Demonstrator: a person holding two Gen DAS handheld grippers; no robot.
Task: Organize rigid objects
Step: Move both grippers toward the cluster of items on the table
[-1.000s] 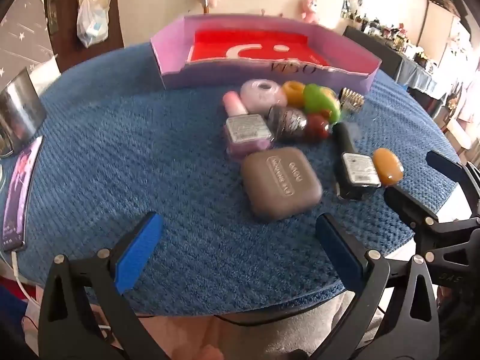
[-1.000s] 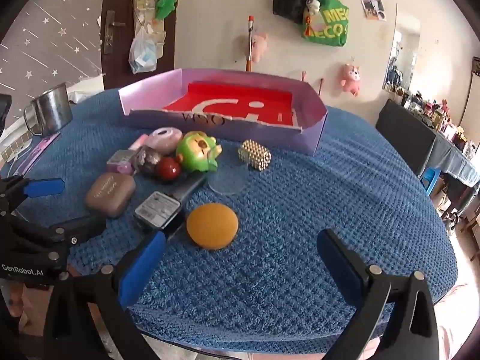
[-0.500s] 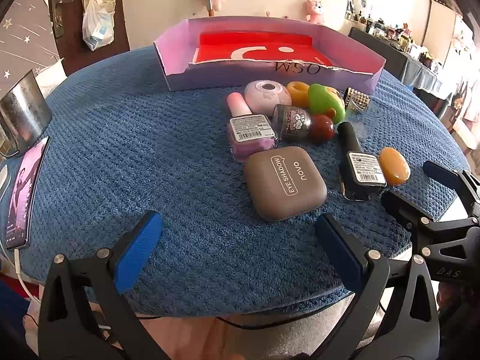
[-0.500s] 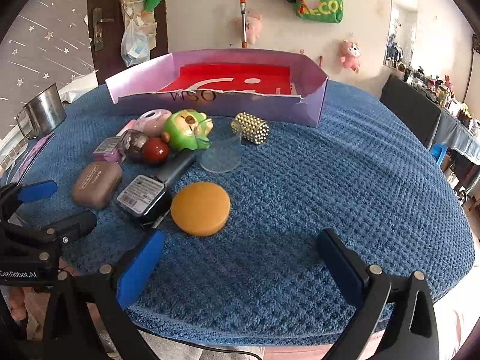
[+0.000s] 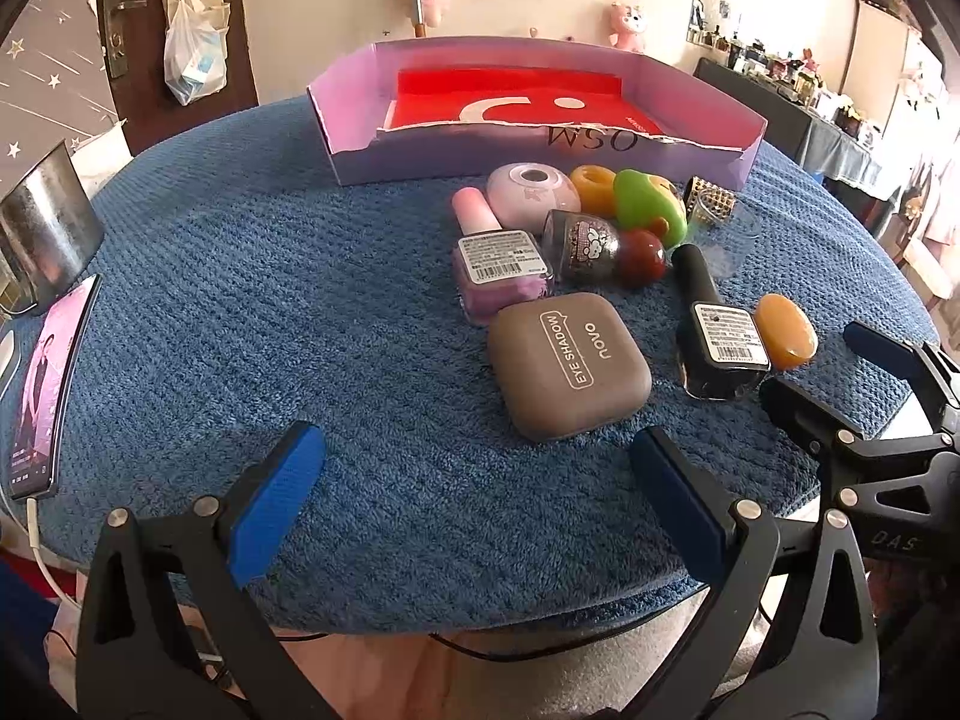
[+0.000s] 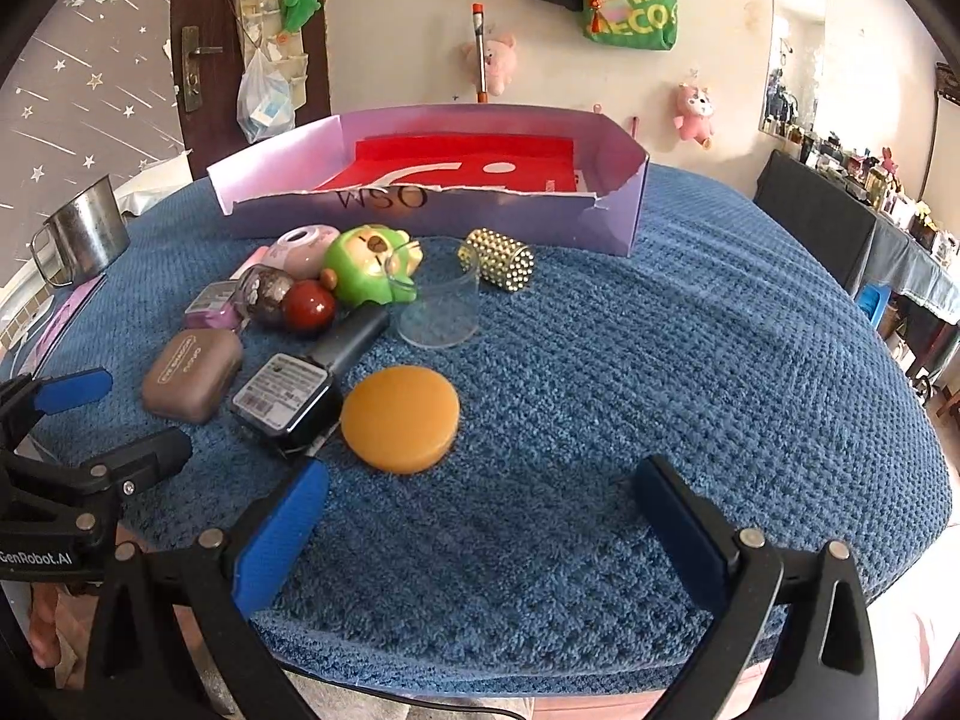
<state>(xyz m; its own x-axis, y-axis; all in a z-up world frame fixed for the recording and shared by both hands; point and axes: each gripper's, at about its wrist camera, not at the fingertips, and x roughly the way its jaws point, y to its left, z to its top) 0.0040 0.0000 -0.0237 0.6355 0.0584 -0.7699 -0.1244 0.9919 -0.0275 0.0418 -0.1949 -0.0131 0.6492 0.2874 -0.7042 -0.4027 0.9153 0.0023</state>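
Both claws wide open, holding nothing.
We see the left claw near the brown case; right claw near the orange disc, purple box behind.

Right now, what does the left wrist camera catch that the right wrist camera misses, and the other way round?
Only the left view shows the lit smartphone at the table edge and a small orange ring. Only the right view shows the green bag on the wall in full and the steel mug's handle. Both show the purple cardboard tray, brown eye-shadow case, and both open hand-held grippers, left and right.
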